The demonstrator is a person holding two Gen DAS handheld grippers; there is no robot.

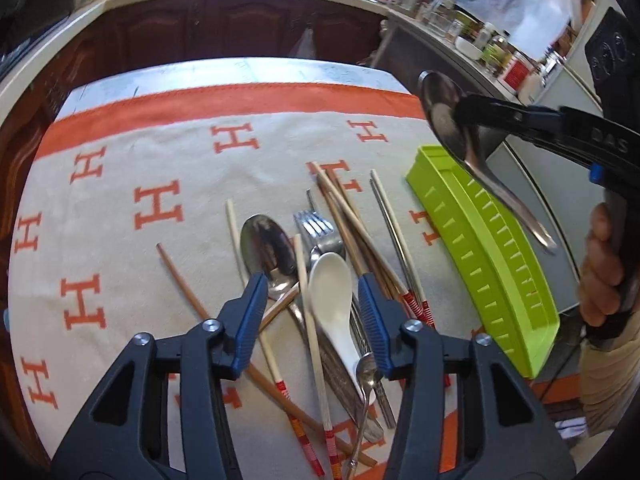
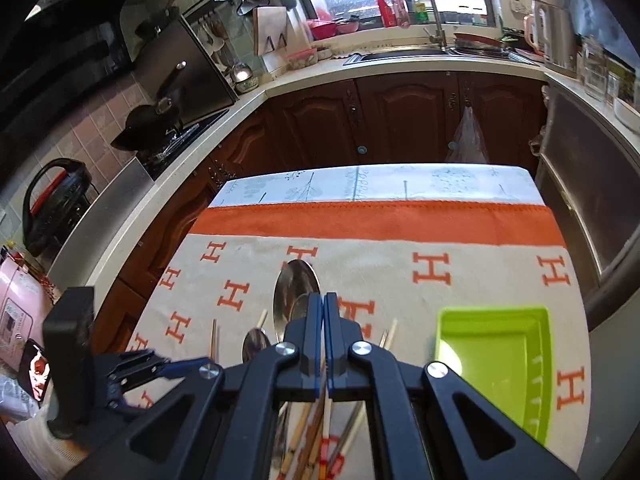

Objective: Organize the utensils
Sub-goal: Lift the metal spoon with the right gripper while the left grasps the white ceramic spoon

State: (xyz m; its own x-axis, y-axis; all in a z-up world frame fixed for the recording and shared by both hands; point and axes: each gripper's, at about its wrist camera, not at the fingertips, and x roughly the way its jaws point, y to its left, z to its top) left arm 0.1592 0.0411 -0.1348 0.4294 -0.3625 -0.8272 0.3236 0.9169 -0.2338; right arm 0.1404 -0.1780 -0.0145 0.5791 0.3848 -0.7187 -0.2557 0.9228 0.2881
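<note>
I see the table spread with a beige cloth (image 1: 168,168) patterned in orange H marks and banded in orange at the far edge. On its right side lies the lime-green tray (image 1: 484,256), long and slotted along one wall, with nothing in it that I can see. Left of the tray, well apart from it, sits the utensil pile (image 1: 320,280): wooden chopsticks, metal chopsticks, a fork, a steel spoon and a white ceramic spoon (image 1: 332,300) crossed over one another. My left gripper (image 1: 312,280) hangs just above that pile with its fingers spread wide, the white spoon between them. My right gripper (image 2: 322,300) is pressed together, pinching a large metal spoon (image 2: 294,292) by its bowl, lifted above the cloth near the tray's far end.
</note>
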